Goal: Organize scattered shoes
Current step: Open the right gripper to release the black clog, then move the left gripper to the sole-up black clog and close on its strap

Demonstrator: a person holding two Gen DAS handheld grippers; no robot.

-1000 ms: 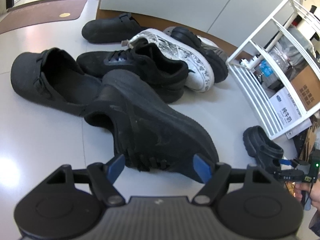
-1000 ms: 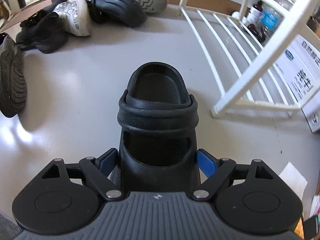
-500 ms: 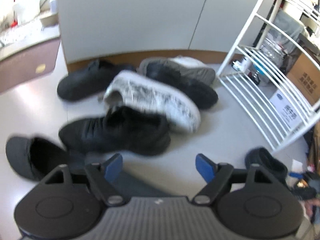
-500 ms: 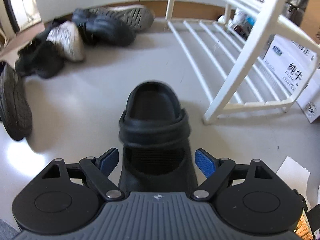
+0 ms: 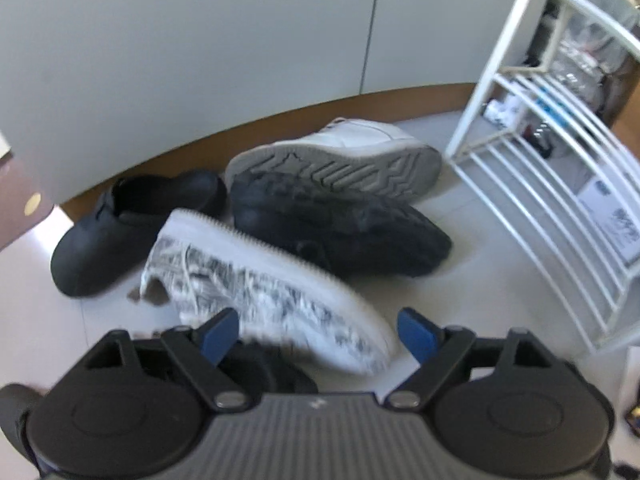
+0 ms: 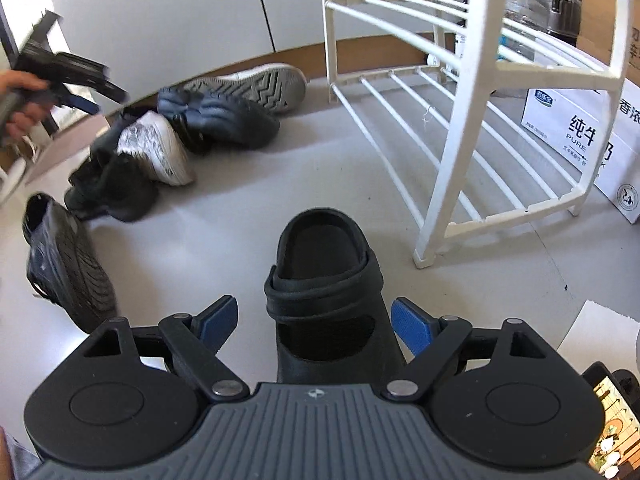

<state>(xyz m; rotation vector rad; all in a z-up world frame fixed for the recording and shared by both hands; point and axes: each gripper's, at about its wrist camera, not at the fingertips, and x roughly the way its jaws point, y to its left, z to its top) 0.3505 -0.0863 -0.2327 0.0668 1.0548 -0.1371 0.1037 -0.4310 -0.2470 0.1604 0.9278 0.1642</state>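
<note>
Two grippers are mine, one per hand. Through the left wrist view, my left gripper [image 5: 316, 334] hangs above the floor [image 5: 472, 292] with its blue pads spread wide, pinching nothing. Four shoes lie clear ahead of it: a patterned white sneaker [image 5: 264, 288] just beyond the pads, its long axis running from far left to near right, toe toward the near right; a black sneaker [image 5: 340, 228] behind it; a white shoe [image 5: 340, 160] tipped on its side with the sole facing me; and a black clog [image 5: 120, 232] at the left, by the baseboard. A dark shape sits under the gripper body, too hidden to name. One white rack [image 5: 552, 184] stands at the right.

Through the right wrist view, my right gripper [image 6: 316, 322] is low over the floor, pads spread on either side of a black clog [image 6: 328, 292] without touching it. That clog lies on the floor just beside the rack [image 6: 452, 128], its long axis straight along my fingers, heel strap nearest me. Five more shoes are bunched at the far left, well apart from it. My left hand [image 6: 20, 100] shows at the upper left, raised, holding the other gripper. One milk carton [image 6: 580, 128] sits behind the rack.
</note>
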